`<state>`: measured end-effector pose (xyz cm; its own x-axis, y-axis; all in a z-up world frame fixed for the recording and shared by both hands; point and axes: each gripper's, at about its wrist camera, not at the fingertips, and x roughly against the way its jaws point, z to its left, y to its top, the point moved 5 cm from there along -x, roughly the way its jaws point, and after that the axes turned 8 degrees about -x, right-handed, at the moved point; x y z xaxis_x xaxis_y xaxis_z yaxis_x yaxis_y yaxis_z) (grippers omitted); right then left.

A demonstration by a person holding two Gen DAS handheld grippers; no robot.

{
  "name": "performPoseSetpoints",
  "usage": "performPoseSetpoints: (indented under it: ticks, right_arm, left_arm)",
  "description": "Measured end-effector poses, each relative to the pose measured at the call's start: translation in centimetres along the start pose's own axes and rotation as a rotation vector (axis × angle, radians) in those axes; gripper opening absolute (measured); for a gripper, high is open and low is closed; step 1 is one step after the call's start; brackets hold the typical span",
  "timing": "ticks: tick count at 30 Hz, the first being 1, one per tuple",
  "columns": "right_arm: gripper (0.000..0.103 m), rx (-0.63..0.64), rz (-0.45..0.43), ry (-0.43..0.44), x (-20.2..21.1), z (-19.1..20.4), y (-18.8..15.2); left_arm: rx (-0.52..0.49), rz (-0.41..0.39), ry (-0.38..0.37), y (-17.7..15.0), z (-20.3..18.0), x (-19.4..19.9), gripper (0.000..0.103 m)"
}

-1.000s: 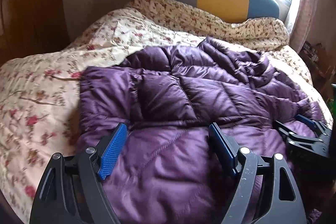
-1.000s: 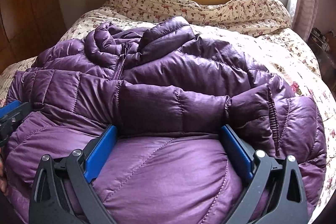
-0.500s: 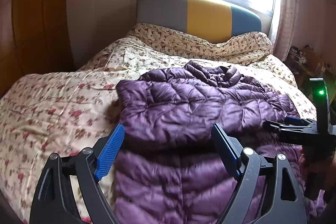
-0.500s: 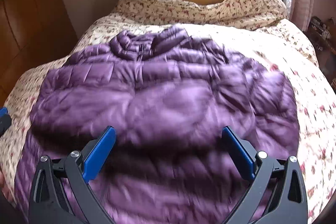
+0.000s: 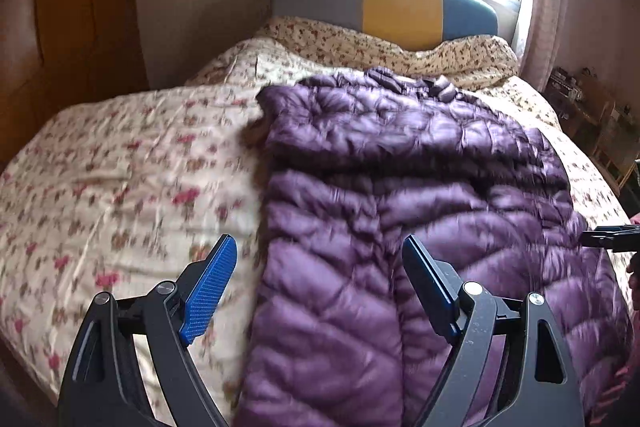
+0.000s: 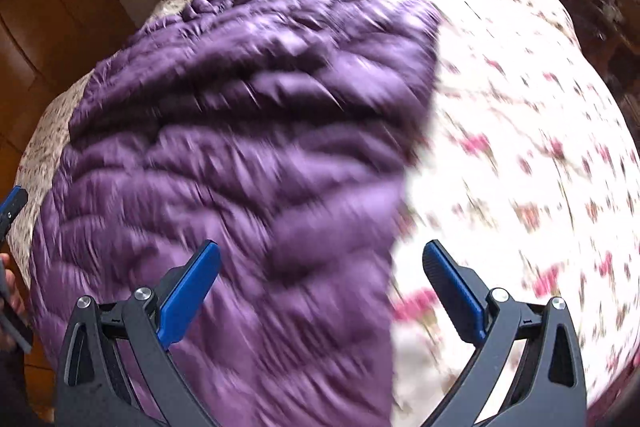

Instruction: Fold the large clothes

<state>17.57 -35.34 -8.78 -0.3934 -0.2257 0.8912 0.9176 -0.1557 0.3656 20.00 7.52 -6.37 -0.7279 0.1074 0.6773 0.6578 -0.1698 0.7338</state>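
left gripper: jaws wide apart, empty; hangs above the jacket's left edge, floral quilt under its left finger.
jacket: purple down coat, flat on the bed ahead of both claws; sleeves look folded in across the body, collar at the far end near the headboard.
right gripper: jaws spread, holding nothing; straddles the jacket's right edge, quilt under its right finger. View blurred.
step: judged between folds, both claws clear of fabric.
next: likely drop to the near hem, pinch both corners, fold toward the collar.
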Motion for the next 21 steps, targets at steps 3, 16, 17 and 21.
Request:
performPoseSetpoints:
  ticks: [3,16,17,21]
  right_arm:
    - [0.101,-0.018,0.047,0.028,0.9,-1.4,-2.9]
    - [0.077,0.008,0.095,0.156,4.8,-1.6,-11.1]
    - [0.071,0.013,0.093,0.162,5.1,-1.6,-11.5]
    - [0.038,0.028,0.11,0.216,5.4,-0.8,-12.2]
  left_arm:
    - [0.018,0.044,-0.03,-2.3,0.4,0.3,0.084]
    - [0.233,0.136,-0.236,-10.8,1.9,3.5,0.067]
    - [0.234,0.134,-0.238,-10.9,1.7,3.7,0.062]
    - [0.231,0.129,-0.271,-11.3,1.3,4.1,0.031]
